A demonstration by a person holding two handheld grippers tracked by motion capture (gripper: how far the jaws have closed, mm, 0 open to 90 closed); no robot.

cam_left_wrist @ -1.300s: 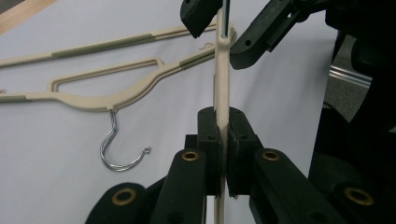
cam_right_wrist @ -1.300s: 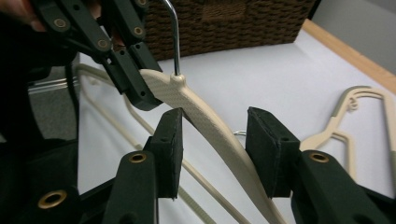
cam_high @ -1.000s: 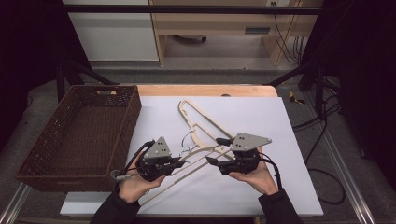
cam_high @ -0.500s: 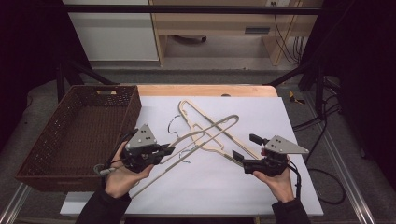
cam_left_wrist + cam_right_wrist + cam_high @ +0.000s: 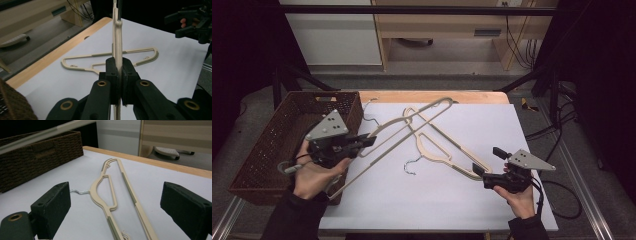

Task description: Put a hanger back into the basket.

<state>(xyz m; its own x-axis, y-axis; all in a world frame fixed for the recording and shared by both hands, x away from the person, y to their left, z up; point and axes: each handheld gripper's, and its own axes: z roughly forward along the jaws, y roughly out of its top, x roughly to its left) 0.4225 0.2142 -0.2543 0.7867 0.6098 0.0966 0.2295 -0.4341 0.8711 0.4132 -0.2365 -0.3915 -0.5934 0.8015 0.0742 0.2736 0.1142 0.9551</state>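
The left tongs [image 5: 371, 141] are clenched tight on one hanger [image 5: 407, 125]. In the left gripper view the two black pads squeeze a thin tan bar of it, and the bar runs straight up between them. From the high view this hanger is lifted off the desk [image 5: 532, 125] and tilted, with its far end up near the wooden edge and its low end down by the person's left hand [image 5: 314, 175], just beside the basket [image 5: 267, 145]. The right tongs [image 5: 484, 177] have just been opening, and now they stand wide with nothing between the pads. In the right gripper view the second hanger [image 5: 111, 195] lies flat on the white sheet in front of them, with its small wire hook [image 5: 77, 192] pointing to the side. The hangers look light and stiff, made of thin plastic, so one hand can carry one. They are long, though, so a hanger held near one end will likely swing and tip. The bars look smooth and may slip, but the grey strips on the arms look less slippery. A good place to grab is a straight bar near the middle, pinched across its flat sides. The wire hook is thin and could snag on the basket weave or on the other hanger.
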